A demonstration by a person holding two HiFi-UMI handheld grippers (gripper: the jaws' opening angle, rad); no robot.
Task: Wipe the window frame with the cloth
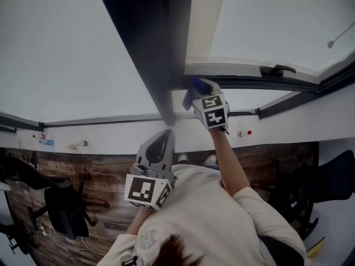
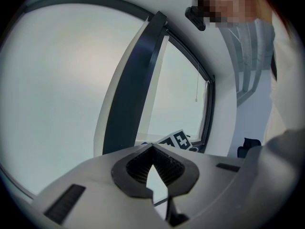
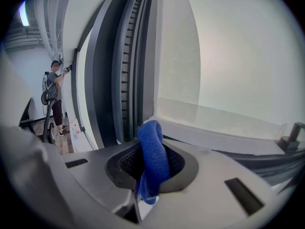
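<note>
The right claw (image 3: 152, 140) is clamped on a blue cloth (image 3: 153, 159) at the dark window frame (image 3: 102, 70). The left claw (image 2: 152, 148) is closed and empty.

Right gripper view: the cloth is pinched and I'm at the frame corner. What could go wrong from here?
1. Only a narrow fold of the blue cloth sticks past the right tool, so hard plastic might scrape the window frame instead of wiping it.
2. The ribbed track could drag the cloth out of the grip.
3. The window handle sits further along the frame and might snag the tool.
</note>
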